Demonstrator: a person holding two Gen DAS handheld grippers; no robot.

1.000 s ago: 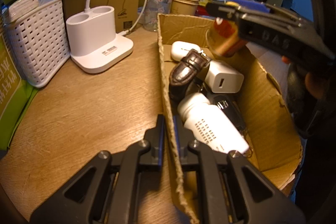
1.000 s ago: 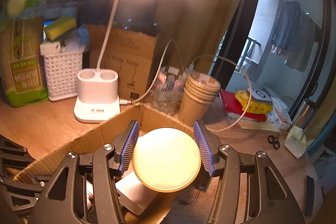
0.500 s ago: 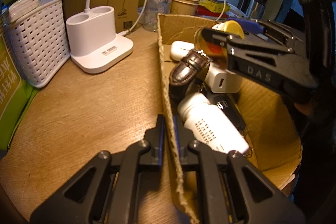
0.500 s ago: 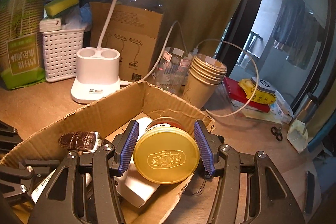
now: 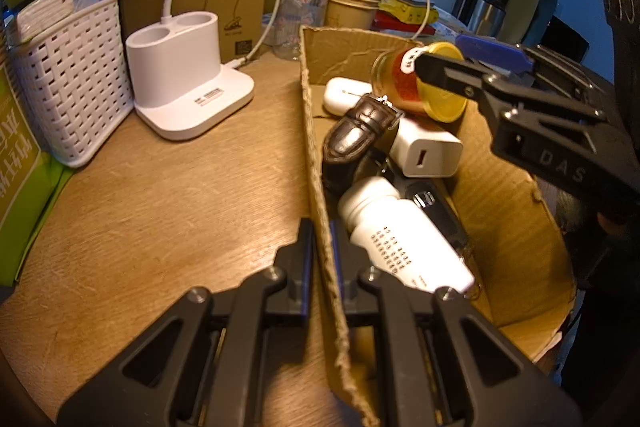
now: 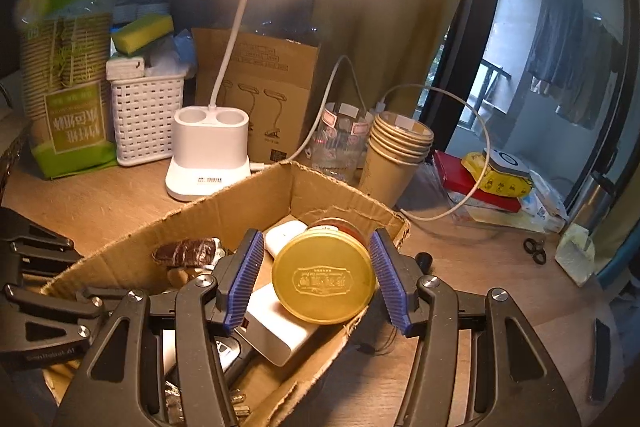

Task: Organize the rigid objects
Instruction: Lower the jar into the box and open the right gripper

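Observation:
An open cardboard box (image 5: 508, 227) (image 6: 224, 203) on the wooden table holds a brown watch strap (image 5: 356, 135), a white charger (image 5: 424, 151), a white bottle (image 5: 400, 239) and a white case (image 5: 340, 95). A jar with a gold lid (image 6: 324, 281) (image 5: 420, 87) lies on its side on the charger in the box. My right gripper (image 6: 320, 279) is open, its blue pads on either side of the lid with gaps. My left gripper (image 5: 320, 251) is shut on the box's left wall.
A white lamp base (image 5: 188, 75) and a white basket (image 5: 68, 75) stand left of the box. Stacked paper cups (image 6: 396, 155), a glass (image 6: 340, 143) and a cable lie behind it. A green bag (image 6: 68, 115) stands at the far left.
My right gripper lowered the jar into the box and opened; the jar now rests on the charger. The left gripper has not moved.

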